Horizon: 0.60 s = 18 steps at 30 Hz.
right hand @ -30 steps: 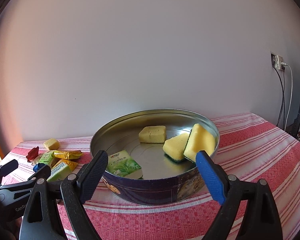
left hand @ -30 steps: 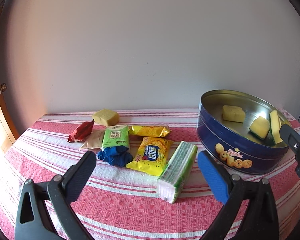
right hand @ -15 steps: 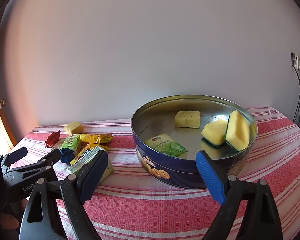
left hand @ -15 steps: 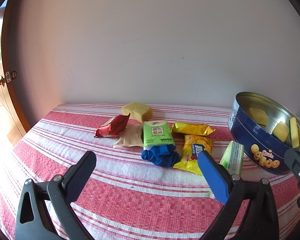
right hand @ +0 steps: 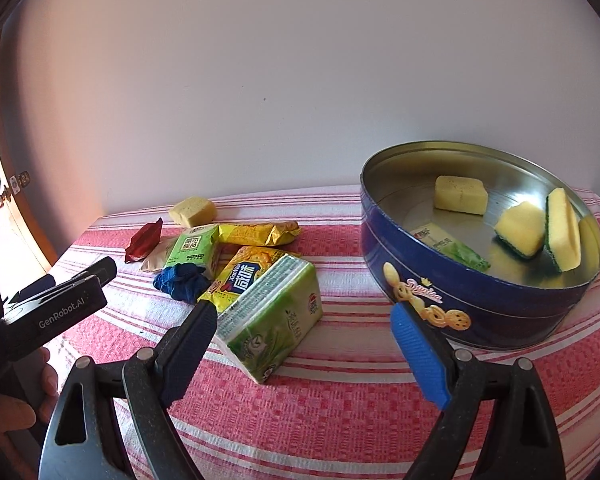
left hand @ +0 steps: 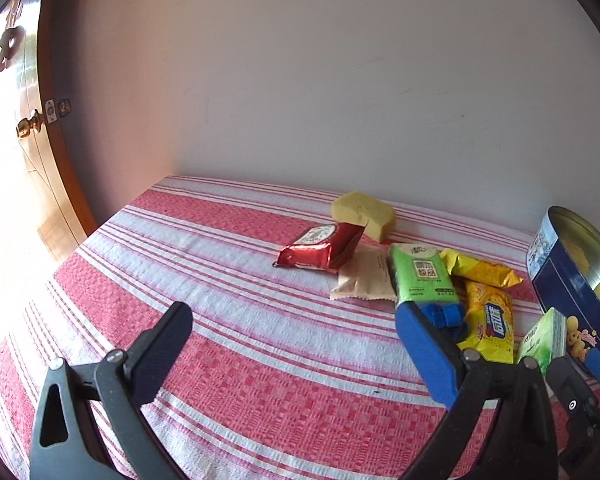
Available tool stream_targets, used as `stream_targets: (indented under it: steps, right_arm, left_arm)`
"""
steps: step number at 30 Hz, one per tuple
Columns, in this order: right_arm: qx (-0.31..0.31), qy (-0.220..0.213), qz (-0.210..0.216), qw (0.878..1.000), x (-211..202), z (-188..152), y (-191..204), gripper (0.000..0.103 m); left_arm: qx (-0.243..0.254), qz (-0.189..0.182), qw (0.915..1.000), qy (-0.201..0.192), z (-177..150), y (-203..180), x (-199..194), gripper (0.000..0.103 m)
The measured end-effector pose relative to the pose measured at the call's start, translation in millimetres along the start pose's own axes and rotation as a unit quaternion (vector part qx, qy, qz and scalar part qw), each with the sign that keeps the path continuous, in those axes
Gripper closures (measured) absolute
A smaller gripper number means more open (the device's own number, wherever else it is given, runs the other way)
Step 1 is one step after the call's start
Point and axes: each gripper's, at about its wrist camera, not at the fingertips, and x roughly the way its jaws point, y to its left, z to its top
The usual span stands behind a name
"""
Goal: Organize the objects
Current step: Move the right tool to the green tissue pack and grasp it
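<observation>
Bench (right hand: 340, 408) under a red-and-white striped cloth carries everything, set against a plain pale wall. Largest on it is a round blue biscuit tin (right hand: 460, 304), lid off, at the right; inside lie a pale yellow sponge block (right hand: 460, 195), two yellow sponges with green backing (right hand: 540, 232) leaning together by the far wall, and a flat green packet (right hand: 456, 250). Left of the tin sits a green tissue pack (right hand: 272, 316), just beside a yellow biscuit packet (right hand: 244, 276) that touches a crumpled blue cloth (right hand: 180, 280). Behind these lie a gold wrapper (right hand: 256, 234), a smaller green packet (right hand: 194, 250), a beige sachet (left hand: 364, 280) partly under a red wrapper (left hand: 320, 246), and a loose yellow sponge (left hand: 362, 214) nearest the wall. The right gripper (right hand: 300, 344) hangs over the near bench with its jaws wide apart, having just closed a little; nothing is between the pads, though the tissue pack lies just ahead of the left one. The left gripper (left hand: 292, 344) hovers over bare cloth left of the pile, jaws spread and empty. A hand (right hand: 16, 396) shows at the left edge of the right view.
</observation>
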Motion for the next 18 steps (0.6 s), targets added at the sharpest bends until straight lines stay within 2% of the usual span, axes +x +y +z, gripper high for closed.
stream_targets:
  steps: [2,6,10,14,18]
  right_arm:
    - [-0.004,0.01,0.007,1.0,7,1,7,0.016]
    - [-0.037,0.029,-0.007,0.999,20,3,24,0.017]
    - [-0.038,0.075,0.002,0.996,42,5,27,0.027]
    - [-0.016,0.073,0.02,0.997,46,9,18,0.036]
    - [-0.031,0.067,0.034,0.997,42,9,17,0.043]
  left_arm:
    - [-0.002,0.003,1.0,0.002,1,4,1,0.001]
    - [-0.006,0.008,0.9999,0.004,1,9,2,0.001]
    - [-0.006,0.006,0.9999,0.009,2,11,8,0.001]
    - [-0.002,0.003,0.9999,0.01,1,9,9,0.001]
    - [0.005,-0.017,0.9998,0.012,-1,4,10,0.001]
